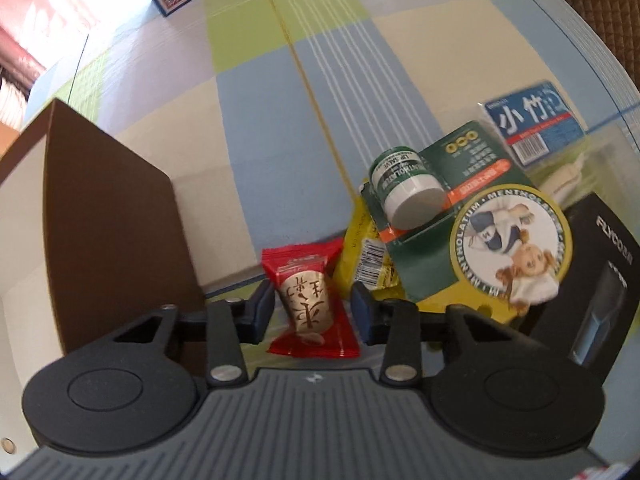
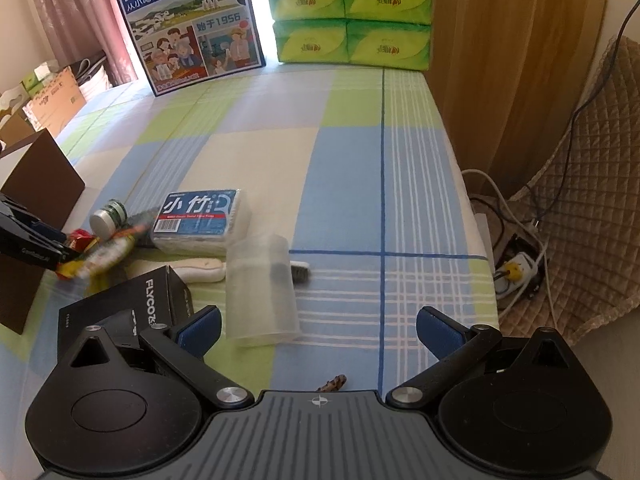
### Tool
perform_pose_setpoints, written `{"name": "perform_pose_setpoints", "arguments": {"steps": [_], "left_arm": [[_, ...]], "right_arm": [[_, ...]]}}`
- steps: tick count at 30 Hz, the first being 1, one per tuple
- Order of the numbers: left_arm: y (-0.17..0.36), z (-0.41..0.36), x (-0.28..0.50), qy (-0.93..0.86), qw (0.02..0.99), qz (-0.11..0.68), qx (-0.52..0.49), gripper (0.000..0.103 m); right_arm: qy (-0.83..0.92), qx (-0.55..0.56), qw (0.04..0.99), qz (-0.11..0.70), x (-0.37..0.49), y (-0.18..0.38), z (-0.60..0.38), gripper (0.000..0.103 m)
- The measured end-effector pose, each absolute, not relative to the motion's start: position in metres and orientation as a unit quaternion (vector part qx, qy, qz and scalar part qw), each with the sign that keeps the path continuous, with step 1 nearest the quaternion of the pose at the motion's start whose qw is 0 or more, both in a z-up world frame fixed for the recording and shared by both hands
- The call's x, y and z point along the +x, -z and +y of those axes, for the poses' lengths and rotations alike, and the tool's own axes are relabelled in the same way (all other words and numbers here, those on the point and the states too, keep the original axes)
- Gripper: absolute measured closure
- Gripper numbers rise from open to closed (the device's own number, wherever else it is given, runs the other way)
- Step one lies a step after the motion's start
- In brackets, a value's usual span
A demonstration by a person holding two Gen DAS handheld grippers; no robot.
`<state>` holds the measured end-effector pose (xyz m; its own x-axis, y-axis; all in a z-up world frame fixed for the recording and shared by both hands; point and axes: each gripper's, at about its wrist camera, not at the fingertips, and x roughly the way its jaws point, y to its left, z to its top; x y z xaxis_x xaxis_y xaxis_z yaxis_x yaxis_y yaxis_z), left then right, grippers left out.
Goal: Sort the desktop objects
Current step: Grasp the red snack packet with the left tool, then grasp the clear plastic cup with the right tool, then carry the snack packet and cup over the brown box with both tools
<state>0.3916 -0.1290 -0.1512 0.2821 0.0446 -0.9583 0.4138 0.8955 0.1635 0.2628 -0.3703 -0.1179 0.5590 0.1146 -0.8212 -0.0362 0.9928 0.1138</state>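
My left gripper [image 1: 312,308] is shut on a red-wrapped candy [image 1: 306,300], right beside the brown box wall [image 1: 108,216]. To its right lie a yellow packet [image 1: 360,256], a green Mentholatum card [image 1: 472,216] with its lip salve jar [image 1: 404,188], a blue floss pack [image 1: 532,120] and a black FLYCO box [image 1: 592,280]. My right gripper [image 2: 318,332] hangs open with nothing between its fingers, above the checked cloth. Just ahead of it lies a translucent plastic cup [image 2: 260,292], with the FLYCO box [image 2: 124,304] at its left finger. The left gripper [image 2: 32,240] shows at the left edge.
A brush [image 2: 298,270] and a white object [image 2: 200,270] lie behind the cup, beside the floss pack [image 2: 200,218]. A milk carton box [image 2: 188,24] and green tissue packs [image 2: 352,12] stand at the back. The table's right edge drops to cables and a power strip [image 2: 516,272].
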Motion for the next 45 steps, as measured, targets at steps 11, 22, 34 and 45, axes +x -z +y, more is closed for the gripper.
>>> {"name": "perform_pose_setpoints", "arguments": {"steps": [11, 22, 34, 45], "left_arm": [[0.114, -0.123, 0.372, 0.099, 0.824, 0.524, 0.190, 0.083], [0.044, -0.089, 0.331, 0.103, 0.877, 0.459, 0.097, 0.083], [0.009, -0.044, 0.276, 0.080, 0.899, 0.429, 0.043, 0.083], [-0.012, 0.015, 0.245, 0.043, 0.915, 0.400, 0.016, 0.083]], "right_arm": [[-0.076, 0.017, 0.882, 0.466, 0.276, 0.126, -0.353, 0.006], [-0.110, -0.012, 0.866, 0.487, 0.301, 0.145, -0.334, 0.032], [-0.106, -0.040, 0.858, 0.501, 0.299, 0.154, -0.324, 0.055], [-0.115, -0.034, 0.891, 0.437, 0.271, 0.087, -0.303, 0.055]]}}
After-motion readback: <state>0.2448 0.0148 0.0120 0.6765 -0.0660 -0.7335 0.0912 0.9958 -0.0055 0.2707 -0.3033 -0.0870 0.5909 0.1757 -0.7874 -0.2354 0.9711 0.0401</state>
